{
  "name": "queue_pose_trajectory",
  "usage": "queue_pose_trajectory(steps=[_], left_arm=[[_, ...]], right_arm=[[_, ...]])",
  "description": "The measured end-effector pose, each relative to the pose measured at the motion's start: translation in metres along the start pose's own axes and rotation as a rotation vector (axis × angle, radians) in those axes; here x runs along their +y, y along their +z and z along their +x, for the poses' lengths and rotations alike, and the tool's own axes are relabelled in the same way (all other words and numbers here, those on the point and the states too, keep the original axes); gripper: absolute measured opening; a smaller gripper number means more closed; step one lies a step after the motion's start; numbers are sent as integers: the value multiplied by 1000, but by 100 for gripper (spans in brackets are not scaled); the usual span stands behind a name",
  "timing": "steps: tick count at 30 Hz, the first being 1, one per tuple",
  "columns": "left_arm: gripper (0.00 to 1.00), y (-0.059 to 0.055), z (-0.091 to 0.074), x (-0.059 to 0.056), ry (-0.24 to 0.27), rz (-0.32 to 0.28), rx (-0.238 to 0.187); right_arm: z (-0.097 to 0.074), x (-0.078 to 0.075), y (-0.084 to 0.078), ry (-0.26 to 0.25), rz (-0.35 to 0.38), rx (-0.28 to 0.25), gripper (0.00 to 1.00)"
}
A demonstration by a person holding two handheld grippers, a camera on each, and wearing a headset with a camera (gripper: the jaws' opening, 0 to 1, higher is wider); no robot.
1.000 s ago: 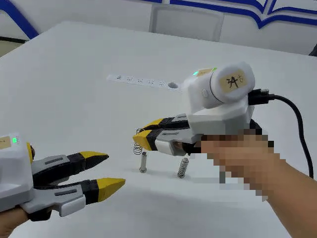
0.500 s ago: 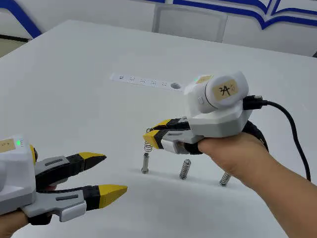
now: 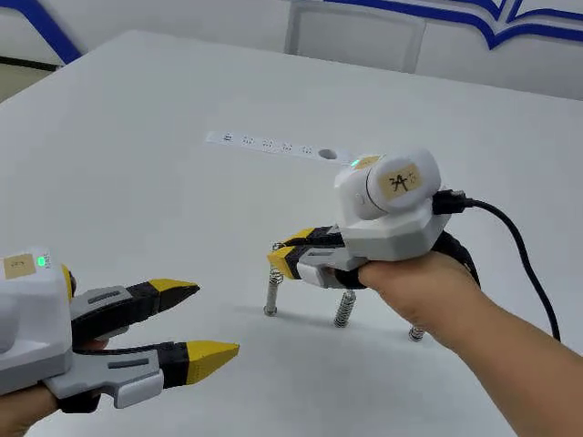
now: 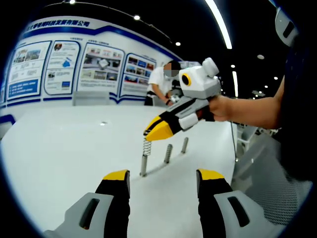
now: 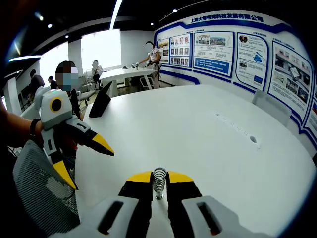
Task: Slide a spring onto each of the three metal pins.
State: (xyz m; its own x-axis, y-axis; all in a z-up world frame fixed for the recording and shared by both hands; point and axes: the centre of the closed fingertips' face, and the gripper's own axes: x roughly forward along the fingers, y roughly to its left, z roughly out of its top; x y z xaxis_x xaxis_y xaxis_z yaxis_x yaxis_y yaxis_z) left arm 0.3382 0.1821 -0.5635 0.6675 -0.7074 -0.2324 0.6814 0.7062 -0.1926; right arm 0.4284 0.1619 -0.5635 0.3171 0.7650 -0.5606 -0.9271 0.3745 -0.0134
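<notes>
The right gripper (image 3: 282, 261) is clamped on a spring (image 3: 275, 274) and holds it upright, with its lower end at the top of the 1st pin (image 3: 271, 300). Beside that stands the 2nd pin (image 3: 344, 309), wearing a spring. The 3rd pin (image 3: 415, 333) peeks out from under the hand. The left gripper (image 3: 214, 319) hovers nearby over the tabletop (image 3: 137, 182), jaws wide apart and empty. A power strip (image 3: 269, 146) lies beyond.

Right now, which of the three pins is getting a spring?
The left-end pin in the head view: the right gripper holds a spring on its top. The middle pin already wears one.
</notes>
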Motion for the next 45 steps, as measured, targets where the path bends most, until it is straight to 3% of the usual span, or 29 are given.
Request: queue_pose_trajectory(steps=[16, 26, 45], left_arm=[[54, -4, -1, 3, 0, -15, 1], [54, -6, 1, 4, -2, -21, 5], [53, -7, 2, 4, -8, -25, 11]], right_arm=[[9, -1, -7, 1, 8, 3, 11], [16, 0, -25, -1, 20, 15, 11], [32, 4, -49, -2, -28, 101, 12]])
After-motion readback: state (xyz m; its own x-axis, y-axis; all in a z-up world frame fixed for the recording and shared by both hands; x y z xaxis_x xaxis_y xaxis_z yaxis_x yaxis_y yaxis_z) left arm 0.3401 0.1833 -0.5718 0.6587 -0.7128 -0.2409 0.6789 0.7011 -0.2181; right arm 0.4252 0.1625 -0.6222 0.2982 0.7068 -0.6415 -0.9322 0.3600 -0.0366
